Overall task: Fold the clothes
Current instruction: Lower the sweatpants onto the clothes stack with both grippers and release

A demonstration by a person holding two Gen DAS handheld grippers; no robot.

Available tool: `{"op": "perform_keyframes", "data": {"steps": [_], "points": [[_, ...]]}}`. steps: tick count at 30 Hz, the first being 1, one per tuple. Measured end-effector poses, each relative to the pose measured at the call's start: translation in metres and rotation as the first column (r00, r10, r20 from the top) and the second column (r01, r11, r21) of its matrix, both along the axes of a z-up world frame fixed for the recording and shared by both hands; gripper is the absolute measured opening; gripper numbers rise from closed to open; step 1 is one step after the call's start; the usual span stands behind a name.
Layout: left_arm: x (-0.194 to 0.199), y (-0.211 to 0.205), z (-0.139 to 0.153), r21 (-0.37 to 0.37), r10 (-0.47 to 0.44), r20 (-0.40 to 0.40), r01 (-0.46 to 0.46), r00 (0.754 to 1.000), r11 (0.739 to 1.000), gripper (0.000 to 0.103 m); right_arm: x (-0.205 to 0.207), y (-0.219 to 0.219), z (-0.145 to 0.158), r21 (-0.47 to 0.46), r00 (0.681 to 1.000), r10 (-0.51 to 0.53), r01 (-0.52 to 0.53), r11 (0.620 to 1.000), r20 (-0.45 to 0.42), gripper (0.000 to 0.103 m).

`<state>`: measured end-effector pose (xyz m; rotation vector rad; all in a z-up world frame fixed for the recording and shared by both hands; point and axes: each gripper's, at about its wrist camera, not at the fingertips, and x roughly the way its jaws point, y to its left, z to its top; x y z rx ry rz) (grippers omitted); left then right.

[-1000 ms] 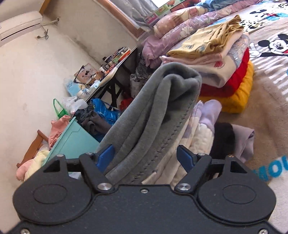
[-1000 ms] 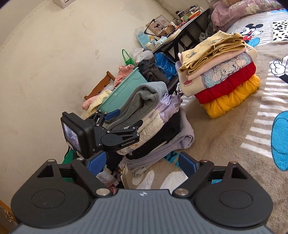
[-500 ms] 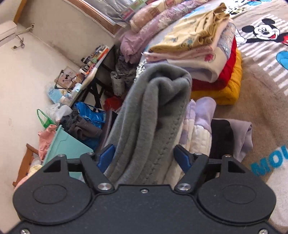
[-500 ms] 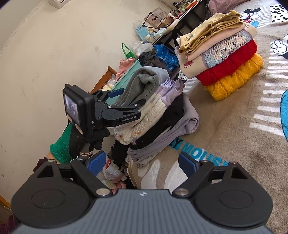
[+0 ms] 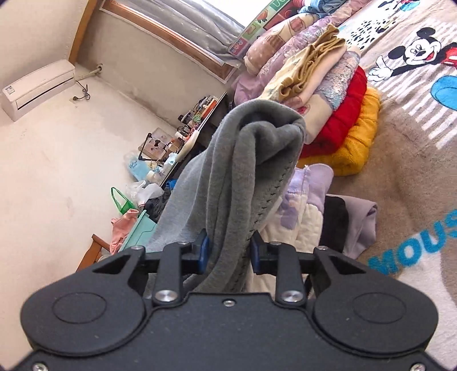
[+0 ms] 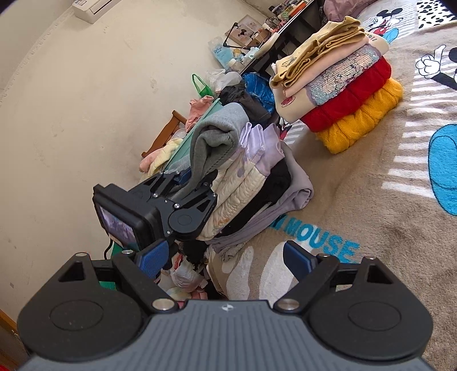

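My left gripper (image 5: pixel 229 251) is shut on a folded grey garment (image 5: pixel 245 171), which lies on top of an untidy pile of clothes (image 5: pixel 308 217) at the edge of the bed. In the right wrist view the left gripper (image 6: pixel 194 182) shows clamped on the grey garment (image 6: pixel 217 134) atop the pile (image 6: pixel 257 188). My right gripper (image 6: pixel 225 259) is open and empty, held back from the pile above the blanket. A neat stack of folded clothes (image 6: pixel 342 94), yellow at the bottom, then red, sits farther along the bed; it also shows in the left wrist view (image 5: pixel 337 108).
A Mickey Mouse blanket (image 6: pixel 385 228) covers the bed. Beside the bed are a teal bin (image 6: pixel 182 148), a wooden chair (image 6: pixel 162 137), bags and a cluttered black desk (image 6: pixel 274 25). Rolled quilts (image 5: pixel 285 42) lie by the window wall.
My left gripper has closed from open onto the grey garment. The right gripper has drawn slightly nearer the pile and stayed open.
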<state>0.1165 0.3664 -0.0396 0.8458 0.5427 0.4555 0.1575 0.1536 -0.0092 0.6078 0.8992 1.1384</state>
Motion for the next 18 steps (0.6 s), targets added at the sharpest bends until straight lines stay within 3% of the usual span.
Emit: {"op": "perform_keyframes", "data": {"steps": [5, 7, 9, 11, 13, 14, 15, 18], "points": [[-0.001, -0.019, -0.018, 0.105, -0.010, -0.032, 0.014, 0.999, 0.994, 0.026, -0.001, -0.011, -0.004, 0.000, 1.000, -0.016, 0.016, 1.000, -0.009, 0.087], [0.003, -0.008, -0.024, 0.057, -0.003, 0.005, 0.002, 1.000, 0.998, 0.025, -0.001, -0.016, -0.005, 0.003, 1.000, -0.019, 0.019, 1.000, -0.009, 0.087], [0.012, 0.004, -0.050, 0.106, 0.022, -0.082, -0.013, 0.996, 0.994, 0.025, 0.001, -0.018, -0.008, -0.003, 0.999, -0.030, 0.029, 1.000, -0.018, 0.087], [0.008, 0.004, -0.036, 0.075, 0.027, -0.045, -0.023, 0.999, 0.997, 0.027, 0.000, -0.020, -0.008, -0.001, 0.999, -0.033, 0.032, 0.999, -0.022, 0.087], [0.005, 0.008, -0.032, 0.042, 0.015, -0.045, -0.014, 0.999, 0.999, 0.041, -0.002, -0.024, -0.004, 0.004, 1.000, -0.026, 0.026, 1.000, 0.001, 0.087], [0.004, 0.007, -0.034, 0.060, 0.008, -0.057, -0.004, 0.998, 0.998, 0.047, -0.002, -0.025, -0.003, -0.006, 1.000, -0.029, 0.029, 1.000, 0.011, 0.087], [0.002, 0.006, -0.031, 0.041, -0.001, -0.055, 0.003, 0.998, 0.999, 0.062, -0.001, -0.026, -0.003, -0.018, 0.999, -0.033, 0.034, 0.999, 0.019, 0.087], [-0.005, 0.005, -0.018, -0.026, -0.003, -0.024, 0.002, 1.000, 1.000, 0.065, -0.001, -0.026, 0.004, -0.014, 0.998, -0.046, 0.046, 0.999, 0.041, 0.087]]}}
